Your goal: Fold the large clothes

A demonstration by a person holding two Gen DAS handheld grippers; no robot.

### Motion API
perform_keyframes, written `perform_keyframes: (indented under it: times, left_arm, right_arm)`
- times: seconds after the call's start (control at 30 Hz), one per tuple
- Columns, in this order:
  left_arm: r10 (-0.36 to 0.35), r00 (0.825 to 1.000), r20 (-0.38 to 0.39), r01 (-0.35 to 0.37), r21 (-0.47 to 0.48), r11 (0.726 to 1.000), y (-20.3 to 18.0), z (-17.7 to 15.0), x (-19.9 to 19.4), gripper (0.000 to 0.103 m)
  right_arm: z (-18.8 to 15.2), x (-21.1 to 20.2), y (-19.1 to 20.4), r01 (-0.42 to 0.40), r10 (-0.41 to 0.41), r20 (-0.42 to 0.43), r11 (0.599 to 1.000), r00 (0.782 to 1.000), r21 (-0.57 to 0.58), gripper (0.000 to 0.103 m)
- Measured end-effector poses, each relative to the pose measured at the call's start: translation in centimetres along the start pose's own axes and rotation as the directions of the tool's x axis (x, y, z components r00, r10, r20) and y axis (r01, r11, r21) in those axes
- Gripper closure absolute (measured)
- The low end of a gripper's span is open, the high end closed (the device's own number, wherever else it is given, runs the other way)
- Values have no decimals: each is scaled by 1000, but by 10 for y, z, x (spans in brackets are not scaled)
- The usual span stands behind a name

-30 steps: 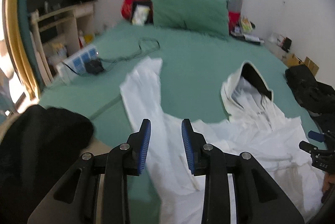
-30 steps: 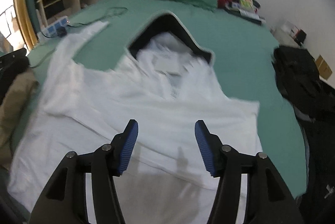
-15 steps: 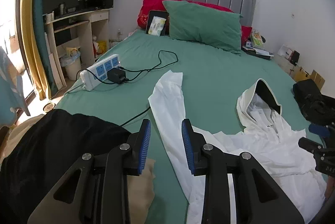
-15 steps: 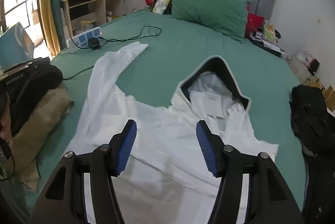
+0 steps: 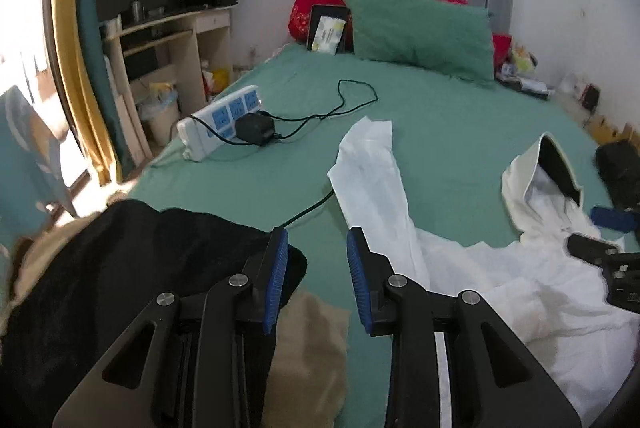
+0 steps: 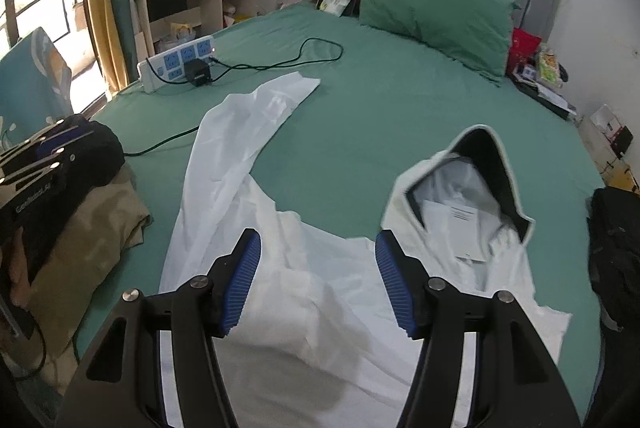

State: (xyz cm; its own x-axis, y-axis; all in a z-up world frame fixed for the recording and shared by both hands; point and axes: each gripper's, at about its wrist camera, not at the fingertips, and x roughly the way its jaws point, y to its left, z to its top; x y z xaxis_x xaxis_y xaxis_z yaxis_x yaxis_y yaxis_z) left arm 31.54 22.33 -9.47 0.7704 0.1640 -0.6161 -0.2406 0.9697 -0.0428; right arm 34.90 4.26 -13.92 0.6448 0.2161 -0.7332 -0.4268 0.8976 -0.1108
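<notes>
The white hooded jacket lies spread on the bed, sleeve running away just beyond the nearer left gripper; both grippers' jaws part-open, empty, right gripper over the body.

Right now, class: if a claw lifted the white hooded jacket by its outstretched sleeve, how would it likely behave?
The white hooded jacket would probably drape limply: it lies creased and flat. Its sleeve looks thin, so likely light. The smooth-looking fabric may slide across the bed sheet rather than lift cleanly.

Left tongs and right tongs both agape, empty.
</notes>
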Motion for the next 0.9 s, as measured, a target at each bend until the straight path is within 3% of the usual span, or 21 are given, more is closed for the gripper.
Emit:
perform_keyframes:
  times: [0.07, 0.13, 0.23, 0.3, 0.6, 0.8, 0.9]
  left_arm:
    - [34, 998, -58, -35, -16, 999, 7, -6, 13, 70]
    - [-20, 998, -59, 17, -54, 998, 13, -12, 19, 70]
    - [-4, 995, -96, 2, -26, 1000, 11, -19, 30, 70]
    - [-28, 998, -60, 26, -27, 999, 13, -21, 28, 70]
    - [-12, 999, -53, 13, 11, 1000, 12, -25, 34, 70]
    - [-25, 998, -55, 26, 1, 1000, 14, -24, 34, 70]
    - [-28, 998, -58, 28, -1, 1000, 15, -23, 35, 70]
  right_arm:
    - [6, 14, 7, -7, 7, -8, 1000, 1000, -9, 43]
    - [12, 30, 14, -25, 24, -15, 1000, 1000, -15, 43]
    - [27, 59, 25, -63, 62, -29, 998, 998, -25, 43]
    - [38, 80, 31, -92, 91, -36, 996, 995, -19, 43]
    - [88, 170, 74, -204, 201, -72, 978, 977, -32, 43]
    - [87, 215, 98, -260, 264, -181, 965, 947, 42, 42]
    - [86, 213, 103, -247, 250, -157, 968, 956, 35, 43]
